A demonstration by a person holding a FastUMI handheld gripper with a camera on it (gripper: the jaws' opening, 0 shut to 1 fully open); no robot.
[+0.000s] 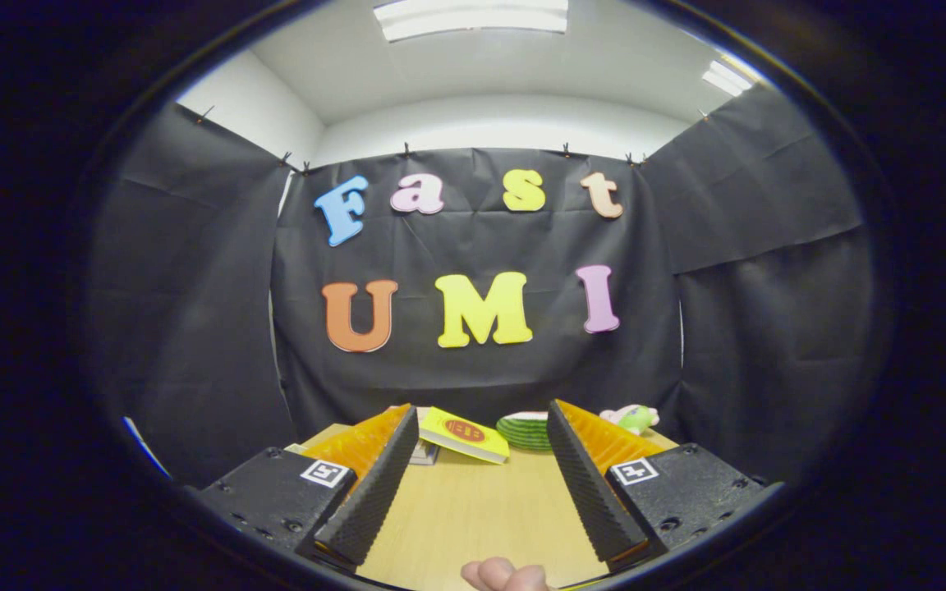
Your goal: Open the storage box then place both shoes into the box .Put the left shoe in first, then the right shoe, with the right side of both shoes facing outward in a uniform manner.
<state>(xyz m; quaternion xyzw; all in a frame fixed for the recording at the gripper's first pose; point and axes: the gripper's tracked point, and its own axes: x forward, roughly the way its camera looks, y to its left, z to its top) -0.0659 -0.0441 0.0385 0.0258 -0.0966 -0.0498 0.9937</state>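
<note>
Plush toy half behind right finger — green plate partly hidden — fingertip cut off

- Two ceiling lights gave bright, even light with some glare.
- Picture was sharp in the middle; straight lines bent near the edges.

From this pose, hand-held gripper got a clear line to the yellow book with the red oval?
Probably yes. The hand-held gripper is open, and the yellow book with the red oval lies just beyond the fingertips, with only bare wooden tabletop between them.
</note>
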